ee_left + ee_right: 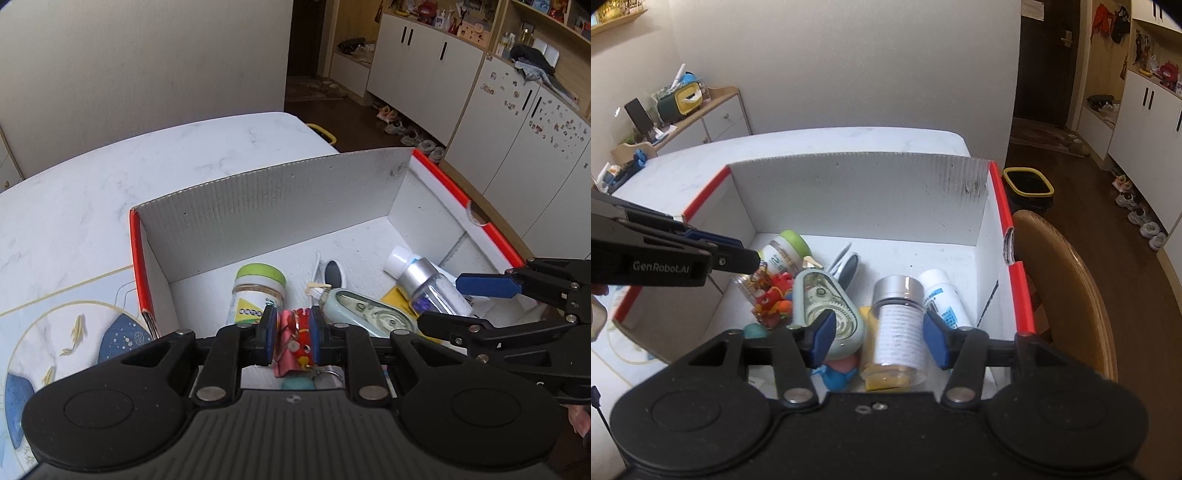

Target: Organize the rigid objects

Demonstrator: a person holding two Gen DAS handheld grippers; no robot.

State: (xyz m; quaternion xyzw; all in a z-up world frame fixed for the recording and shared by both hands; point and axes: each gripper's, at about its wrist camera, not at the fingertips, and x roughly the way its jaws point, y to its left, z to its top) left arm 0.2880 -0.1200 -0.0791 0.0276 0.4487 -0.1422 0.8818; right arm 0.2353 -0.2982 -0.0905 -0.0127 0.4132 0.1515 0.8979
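Observation:
A white cardboard box with red edges (280, 206) (857, 192) stands on the marble table. My left gripper (292, 338) is shut on a red toy keychain (295, 343) (772, 295) and holds it over the box's near left part. My right gripper (879, 336) is open, its fingers on either side of a clear bottle with a silver cap (899, 321) (432, 286), not touching it. In the box lie a green-lidded jar (258, 291) (785, 247), a pale green correction-tape dispenser (365, 312) (827, 306) and a white-capped tube (942, 295).
A wooden chair back (1071, 291) stands right of the box. A placemat with fish print (62, 332) lies left of it. A black bin with a yellow rim (1028, 184) stands on the floor beyond. White cabinets (424, 66) line the wall.

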